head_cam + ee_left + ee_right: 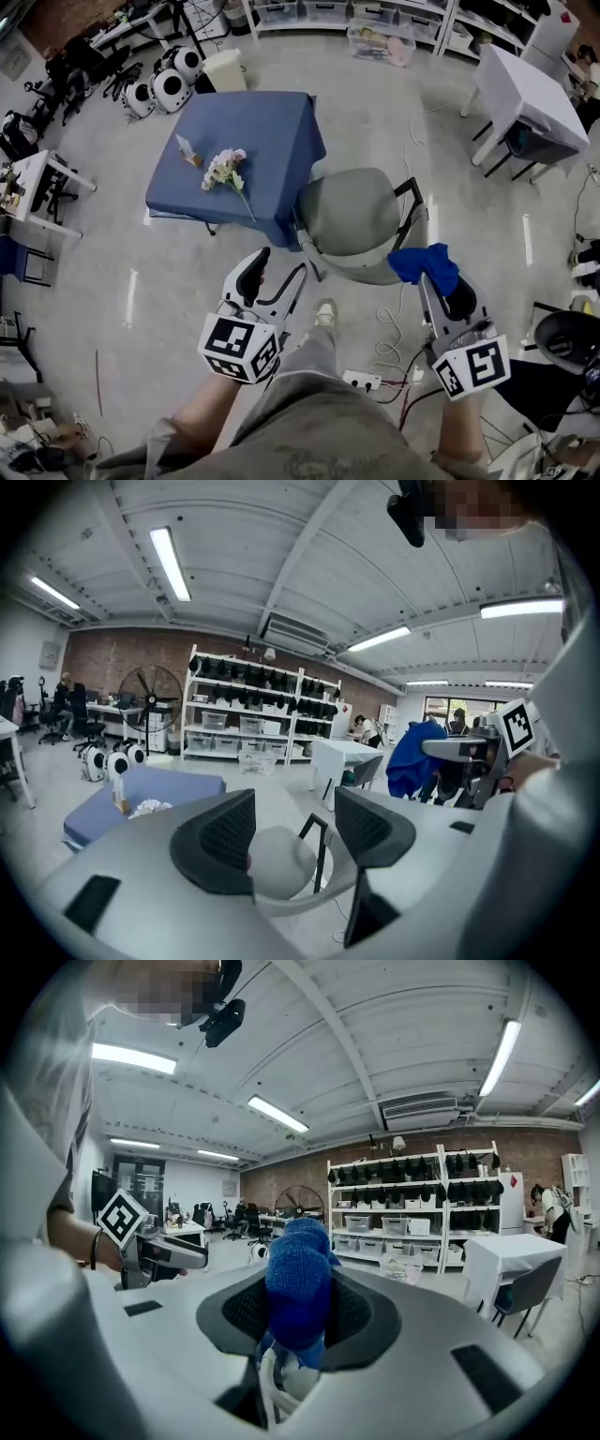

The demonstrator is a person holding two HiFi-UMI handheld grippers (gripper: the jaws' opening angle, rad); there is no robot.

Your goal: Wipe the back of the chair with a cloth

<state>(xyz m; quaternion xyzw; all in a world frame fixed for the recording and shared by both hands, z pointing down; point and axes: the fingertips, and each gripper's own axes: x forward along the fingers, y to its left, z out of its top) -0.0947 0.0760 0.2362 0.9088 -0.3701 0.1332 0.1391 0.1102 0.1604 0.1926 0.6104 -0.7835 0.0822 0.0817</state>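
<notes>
Chair (pixel 352 220): grey, standing on the floor, touching a corner of the blue-covered worktop (pixel 244 131).
Cloth (pixel 424 264): blue, bunching over the chair's near right edge; whether it is touching cannot be told.
Right gripper (pixel 431 274): jaws are pinching the cloth.
Left gripper (pixel 278 272): jaws are standing spread, gripping nothing, hovering near the chair's left side.
Flowers (pixel 225 169): lying on the worktop.

Blue-draped table (pixel 267 131), flowers (pixel 225 169), white table (pixel 530 89), shelving (pixel 253 710)
</notes>
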